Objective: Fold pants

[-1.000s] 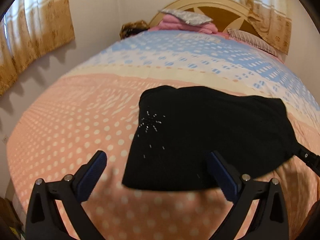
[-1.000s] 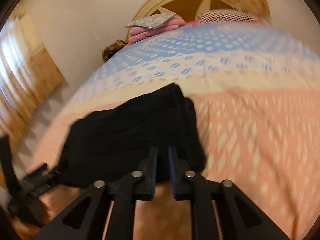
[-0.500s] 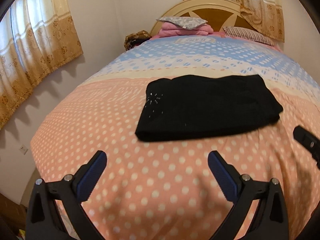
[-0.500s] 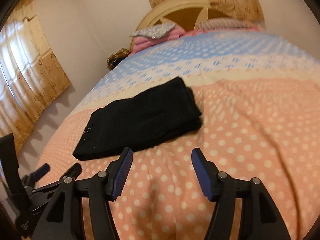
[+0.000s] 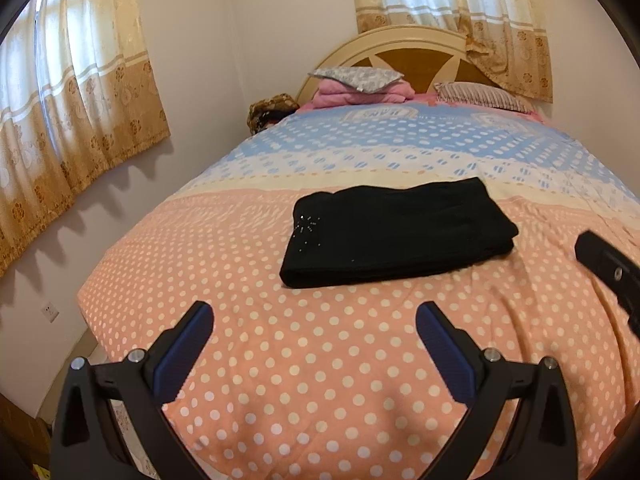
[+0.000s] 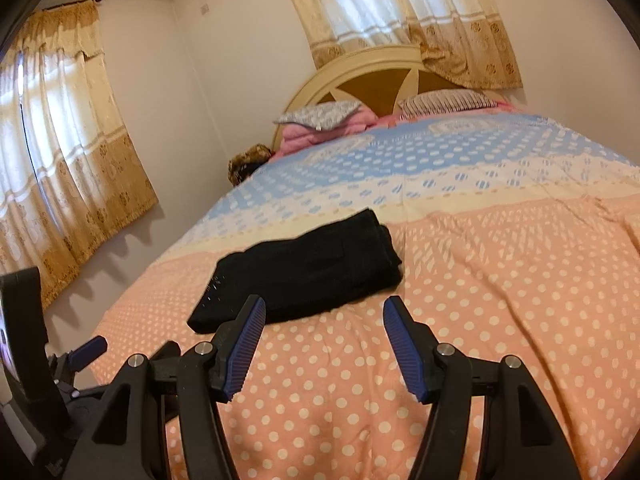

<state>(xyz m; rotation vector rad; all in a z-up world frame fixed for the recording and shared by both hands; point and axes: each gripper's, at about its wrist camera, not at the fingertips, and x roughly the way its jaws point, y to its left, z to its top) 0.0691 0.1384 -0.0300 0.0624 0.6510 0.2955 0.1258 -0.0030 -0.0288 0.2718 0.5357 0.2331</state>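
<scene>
Lying on the peach, white-dotted part of the bedspread (image 5: 320, 360), near where it meets the cream band, we see the black pants (image 5: 394, 232) folded into a compact, flat rectangle with stacked layers showing along the right edge. A small scatter of shiny studs marks the left end of the top layer.

Our left gripper (image 5: 314, 342) hovers over bare bedspread in front of the pants, its blue-padded fingers (image 5: 186, 350) spread wide with nothing between them. Our right gripper (image 6: 324, 342) is likewise clear of the cloth, its jaws parted and empty.

Farther off, a pink folded blanket (image 5: 360, 94) with a grey patterned pillow (image 5: 356, 77) on top sits against the arched headboard (image 5: 416, 50), beside a striped pillow (image 5: 480, 96). Gold-bordered curtains (image 5: 72, 112) hang at both windows. Nothing lies between the grippers and the pants.
</scene>
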